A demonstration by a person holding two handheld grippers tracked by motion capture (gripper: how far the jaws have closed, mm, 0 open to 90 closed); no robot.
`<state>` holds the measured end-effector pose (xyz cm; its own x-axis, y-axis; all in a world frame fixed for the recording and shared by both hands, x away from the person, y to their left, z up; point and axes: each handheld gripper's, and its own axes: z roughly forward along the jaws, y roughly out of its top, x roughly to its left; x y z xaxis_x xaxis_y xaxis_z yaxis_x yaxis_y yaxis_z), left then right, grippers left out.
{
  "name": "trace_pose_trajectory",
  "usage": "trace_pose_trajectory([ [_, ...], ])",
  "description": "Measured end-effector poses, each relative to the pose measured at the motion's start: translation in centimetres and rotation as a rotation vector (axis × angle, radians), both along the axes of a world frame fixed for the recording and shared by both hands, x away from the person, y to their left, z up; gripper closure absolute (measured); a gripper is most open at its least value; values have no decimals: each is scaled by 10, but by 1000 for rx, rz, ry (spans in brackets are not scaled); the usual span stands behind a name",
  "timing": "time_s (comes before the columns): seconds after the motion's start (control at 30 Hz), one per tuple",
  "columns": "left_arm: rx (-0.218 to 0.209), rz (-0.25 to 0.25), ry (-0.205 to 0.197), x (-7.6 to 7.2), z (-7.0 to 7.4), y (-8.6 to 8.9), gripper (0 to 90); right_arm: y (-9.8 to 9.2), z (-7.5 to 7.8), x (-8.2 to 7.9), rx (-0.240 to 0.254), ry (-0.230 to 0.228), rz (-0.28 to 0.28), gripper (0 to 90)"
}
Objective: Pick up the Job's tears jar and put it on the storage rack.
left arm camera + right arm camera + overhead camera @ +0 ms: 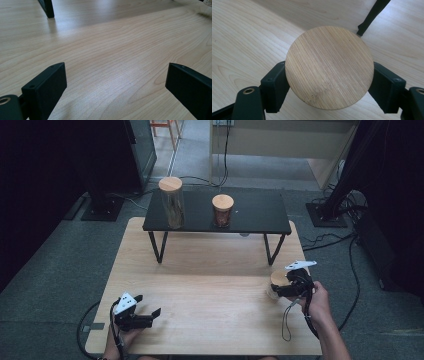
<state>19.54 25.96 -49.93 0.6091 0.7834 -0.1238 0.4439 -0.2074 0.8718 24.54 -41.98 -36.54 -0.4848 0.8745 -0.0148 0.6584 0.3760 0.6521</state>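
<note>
Right fingers: your right gripper (329, 82) has its two black jaws closed against opposite sides of the small jar's bamboo lid (329, 67); the pads press the lid's rim left and right, with the lid sitting squarely between them.
Held thing: the small jar (276, 284) stands on the wooden table (200, 270) near its right edge, upright, lid up, with your gripper reaching it from the right in the high view.
Jar and fingers: the lid's round top faces the gripper's camera; whether the jar's base touches the table under the lid you cannot tell from that view.
Left fingers: your left gripper (115, 82) holds its jaws wide apart, with bare table wood between them and nothing touched.
Left position: it rests low at the table's near left corner (134, 312), well apart from the small jar.
Nearby: a leg of the black shelf (372, 15) stands just beyond the lid.
Further out: the black shelf (260, 212) stands at the table's far side, bearing a tall jar (171, 202) and a shorter jar (222, 211), both with bamboo lids, well apart from both grippers.
</note>
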Motion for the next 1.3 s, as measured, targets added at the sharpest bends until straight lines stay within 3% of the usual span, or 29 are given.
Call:
trace_pose_trajectory([
  [0.5, 1, 4, 0, 0, 0, -1, 36, 1, 30, 5, -2, -26, 9, 244],
  [1.3, 1, -7, -2, 1, 0, 0, 36, 8, 97, 27, 4, -71, 59, 244],
])
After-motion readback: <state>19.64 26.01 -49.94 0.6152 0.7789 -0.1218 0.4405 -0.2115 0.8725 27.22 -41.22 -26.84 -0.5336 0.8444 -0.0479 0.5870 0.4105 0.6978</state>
